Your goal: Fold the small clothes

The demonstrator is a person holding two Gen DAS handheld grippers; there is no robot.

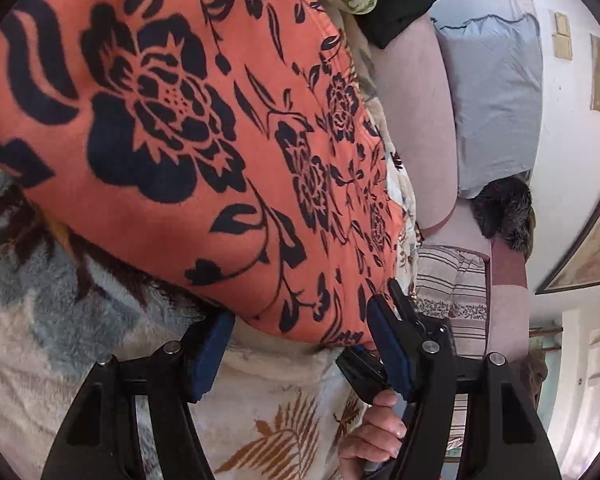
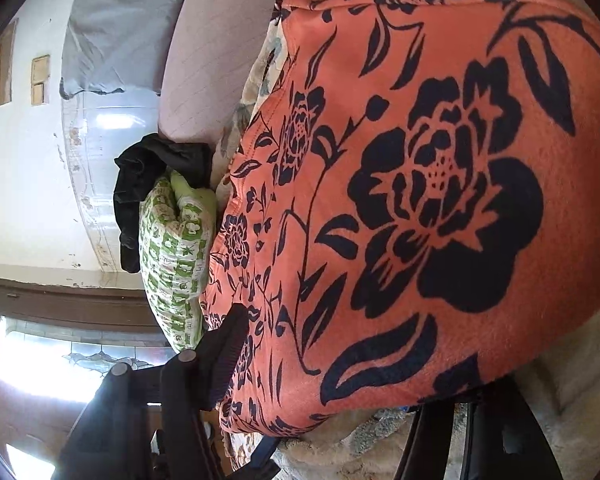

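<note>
Orange garment (image 1: pixel 204 128) with navy flowers; green-and-white patterned cloth (image 2: pixel 172 256) beside it.

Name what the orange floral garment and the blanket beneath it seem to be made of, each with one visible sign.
Orange floral garment: probably a soft knit or brushed fabric, matte; faint fuzzy surface, stitched hem.
Blanket: likely plush fleece; its pile looks tufted and fluffy.

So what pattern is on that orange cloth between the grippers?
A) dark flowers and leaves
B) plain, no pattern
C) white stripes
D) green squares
A: the orange cloth is covered in big dark flowers and leaves in both views; the green squares belong to another cloth beside it.
</note>
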